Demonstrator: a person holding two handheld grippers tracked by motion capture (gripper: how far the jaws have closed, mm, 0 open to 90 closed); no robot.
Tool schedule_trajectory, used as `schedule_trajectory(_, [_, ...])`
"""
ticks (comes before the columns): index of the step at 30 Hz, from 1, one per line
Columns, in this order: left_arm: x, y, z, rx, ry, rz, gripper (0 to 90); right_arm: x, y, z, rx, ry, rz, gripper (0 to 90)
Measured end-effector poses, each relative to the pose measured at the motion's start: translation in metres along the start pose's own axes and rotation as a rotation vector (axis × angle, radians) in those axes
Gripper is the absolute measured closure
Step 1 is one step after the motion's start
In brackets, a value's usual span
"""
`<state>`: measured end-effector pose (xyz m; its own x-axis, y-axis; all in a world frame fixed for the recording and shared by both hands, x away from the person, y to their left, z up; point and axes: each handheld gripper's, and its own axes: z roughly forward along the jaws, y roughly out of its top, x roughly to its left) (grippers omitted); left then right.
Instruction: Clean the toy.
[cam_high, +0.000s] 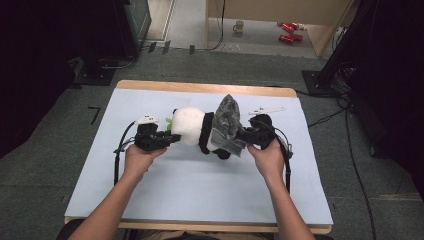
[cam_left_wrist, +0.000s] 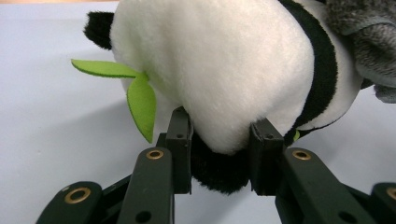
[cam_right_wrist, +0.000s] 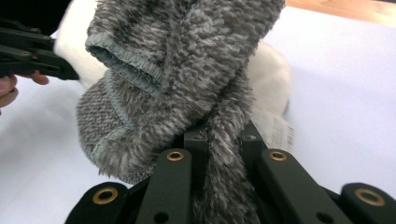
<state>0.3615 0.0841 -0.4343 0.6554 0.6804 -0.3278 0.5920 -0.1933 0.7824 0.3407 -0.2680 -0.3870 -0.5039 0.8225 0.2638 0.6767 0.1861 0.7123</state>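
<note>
Your left tool (cam_left_wrist: 219, 140) pinches the panda (cam_high: 192, 127) lying mid-desk (cam_high: 165, 185) while your right tool (cam_right_wrist: 224, 140) clamps the grey sock (cam_right_wrist: 177, 79) draped over it; tugging too hard could slip the plush free

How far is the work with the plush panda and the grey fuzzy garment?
Done: the left tongs clamp the black-and-white plush panda; the right tongs pinch the grey fuzzy knitted garment. In hand: the garment lies bunched against the panda's body. Left: apparently pulling it fully on.
</note>
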Motion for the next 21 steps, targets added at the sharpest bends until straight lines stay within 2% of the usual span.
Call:
schedule_trajectory(2, [0.001, 0.000, -0.001, -0.002, 0.002, -0.010, 67.3, -0.003, -0.002, -0.002, 0.002, -0.015, -0.002, 80.1])
schedule_trajectory(6, [0.004, 0.000, -0.003, -0.011, 0.007, -0.028, 67.2, -0.012, -0.005, -0.006, 0.020, -0.076, -0.005, 80.2])
schedule_trajectory(9, [0.003, 0.000, -0.002, -0.018, 0.009, -0.037, 67.2, -0.016, -0.005, -0.014, 0.008, -0.077, 0.019, 80.2])
schedule_trajectory(12, [-0.001, 0.001, -0.002, -0.028, 0.003, -0.046, 67.1, -0.010, 0.001, -0.025, -0.054, -0.015, 0.028, 80.2])
schedule_trajectory(16, [-0.009, 0.003, -0.001, -0.039, 0.003, -0.044, 67.0, 0.014, 0.015, -0.032, -0.112, 0.093, -0.022, 80.2])
schedule_trajectory(18, [-0.013, 0.003, -0.001, -0.044, 0.003, -0.041, 67.1, 0.030, 0.022, -0.028, -0.121, 0.141, -0.058, 80.2])
schedule_trajectory(21, [-0.017, 0.004, 0.000, -0.044, 0.000, -0.032, 67.0, 0.052, 0.030, -0.015, -0.101, 0.166, -0.112, 80.2])
